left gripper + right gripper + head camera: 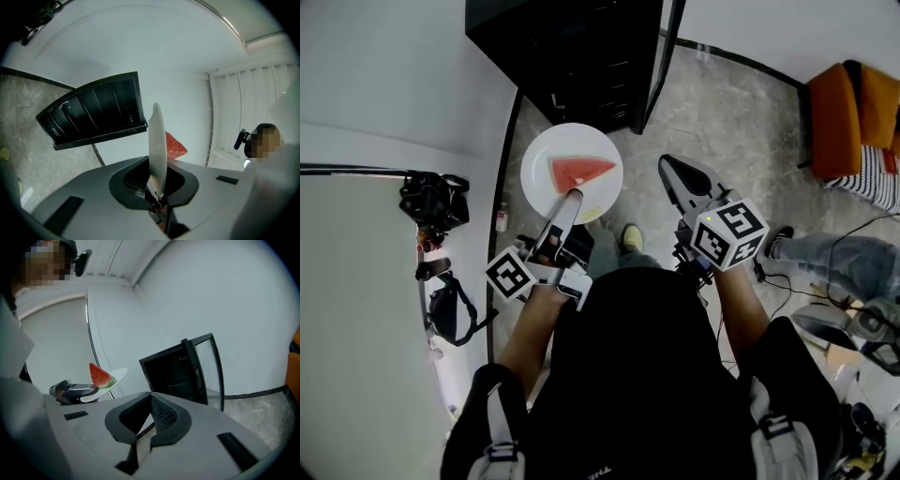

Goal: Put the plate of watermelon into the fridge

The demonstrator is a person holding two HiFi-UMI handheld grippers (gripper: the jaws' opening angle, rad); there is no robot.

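Note:
A white plate (546, 164) carries a red wedge of watermelon (579, 171). My left gripper (570, 199) is shut on the plate's near rim and holds it level above the floor. In the left gripper view the plate (156, 145) shows edge-on between the jaws of that gripper (157, 183), with the watermelon (175, 146) behind it. The black fridge (581, 56) stands just beyond the plate with its glass door (661, 66) swung open. My right gripper (677, 172) hangs to the right of the plate, shut and empty. The right gripper view shows its jaws (151, 403), the fridge (173, 373) and the plate (115, 378).
An orange chair (848, 108) with a striped cloth (874, 180) stands at the far right. Someone's leg in jeans (834, 261) is at the right. Black camera gear (436, 202) sits at the left, by a white wall. A small bottle (502, 220) stands on the floor.

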